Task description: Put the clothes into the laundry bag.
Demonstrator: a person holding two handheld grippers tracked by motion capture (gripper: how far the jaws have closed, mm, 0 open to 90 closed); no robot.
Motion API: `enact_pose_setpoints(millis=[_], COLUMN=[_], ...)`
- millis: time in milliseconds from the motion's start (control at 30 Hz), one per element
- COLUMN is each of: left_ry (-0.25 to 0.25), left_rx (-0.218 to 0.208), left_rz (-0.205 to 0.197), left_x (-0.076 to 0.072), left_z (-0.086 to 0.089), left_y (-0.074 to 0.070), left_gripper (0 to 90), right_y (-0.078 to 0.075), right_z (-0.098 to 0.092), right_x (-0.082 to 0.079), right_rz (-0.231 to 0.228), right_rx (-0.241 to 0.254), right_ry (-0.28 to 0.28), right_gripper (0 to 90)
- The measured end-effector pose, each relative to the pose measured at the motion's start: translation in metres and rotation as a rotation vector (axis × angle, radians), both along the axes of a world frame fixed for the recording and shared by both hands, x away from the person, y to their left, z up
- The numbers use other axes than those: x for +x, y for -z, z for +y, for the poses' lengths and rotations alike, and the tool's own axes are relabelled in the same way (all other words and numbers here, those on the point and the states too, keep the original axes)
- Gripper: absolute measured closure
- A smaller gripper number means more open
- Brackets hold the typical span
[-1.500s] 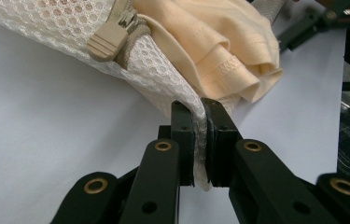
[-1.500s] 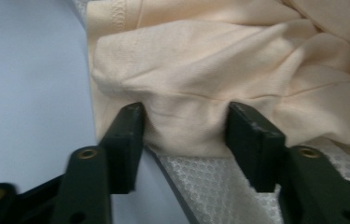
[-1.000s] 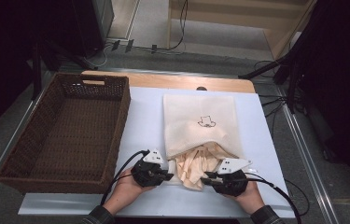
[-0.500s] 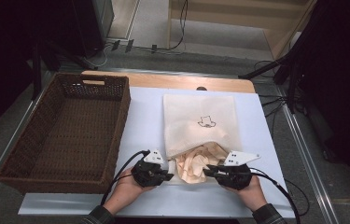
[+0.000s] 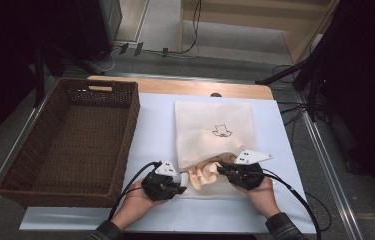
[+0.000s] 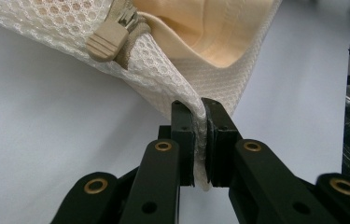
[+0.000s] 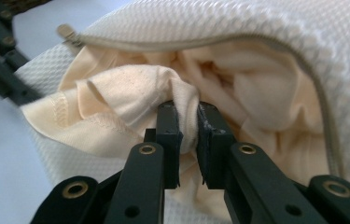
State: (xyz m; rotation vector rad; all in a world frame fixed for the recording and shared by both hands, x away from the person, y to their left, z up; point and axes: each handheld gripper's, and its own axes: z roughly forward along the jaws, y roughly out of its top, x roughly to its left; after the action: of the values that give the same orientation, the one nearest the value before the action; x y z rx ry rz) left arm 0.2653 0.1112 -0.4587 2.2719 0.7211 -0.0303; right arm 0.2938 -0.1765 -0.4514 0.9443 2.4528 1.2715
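A white mesh laundry bag (image 5: 215, 127) with a small printed figure lies on the white table cover, its zipped mouth open toward me. A cream garment (image 5: 206, 172) bulges out of that mouth. My left gripper (image 5: 182, 181) is shut on the bag's lower mesh edge (image 6: 172, 65), which is pinched between the pads just below the beige zipper pull (image 6: 107, 39). My right gripper (image 5: 221, 169) is at the mouth's right side. Its jaws have just been closing and now squeeze a fold of the garment (image 7: 130, 88) under the bag's upper lip (image 7: 238, 23).
A large brown wicker basket (image 5: 125, 92) stands at the left of the table, close beside the bag. The white cover (image 5: 155, 125) runs between them. A wooden strip edges the table's far side, with cables on the floor beyond.
The right gripper has shifted slightly up the picture toward the bag with the garment fold in it, and less cream cloth lies outside the mouth. The left gripper has kept still.
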Motion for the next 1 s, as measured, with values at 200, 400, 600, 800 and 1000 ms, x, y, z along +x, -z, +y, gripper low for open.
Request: enact_pose_setpoints(millis=[200,400,600,800,1000], left_ry=[-0.003,-0.002,0.004,0.009,0.009], left_rx=[-0.005,-0.001,-0.004,-0.004,-0.01], left_rz=[0.007,0.012,0.022,0.03,0.032], left_x=[0.0,0.001,0.001,0.001,0.001], left_z=[0.0,0.0,0.0,-0.001,-0.001], left_y=[0.0,0.0,0.0,0.0,0.0], left_gripper=[84.6,84.9,85.8,86.2,86.1], right_y=[0.0,0.002,0.003,0.004,0.006], right_z=[0.011,0.022,0.031,0.035,0.039], right_x=[0.011,0.021,0.029,0.04,0.053], right_rz=[-0.031,-0.055,-0.088,-0.103,-0.114], right_rx=[-0.014,-0.03,-0.057,-0.058,-0.048], right_ry=[0.04,0.07,0.1,0.144,0.179], right_gripper=[81.8,81.9,82.0,82.0,82.0])
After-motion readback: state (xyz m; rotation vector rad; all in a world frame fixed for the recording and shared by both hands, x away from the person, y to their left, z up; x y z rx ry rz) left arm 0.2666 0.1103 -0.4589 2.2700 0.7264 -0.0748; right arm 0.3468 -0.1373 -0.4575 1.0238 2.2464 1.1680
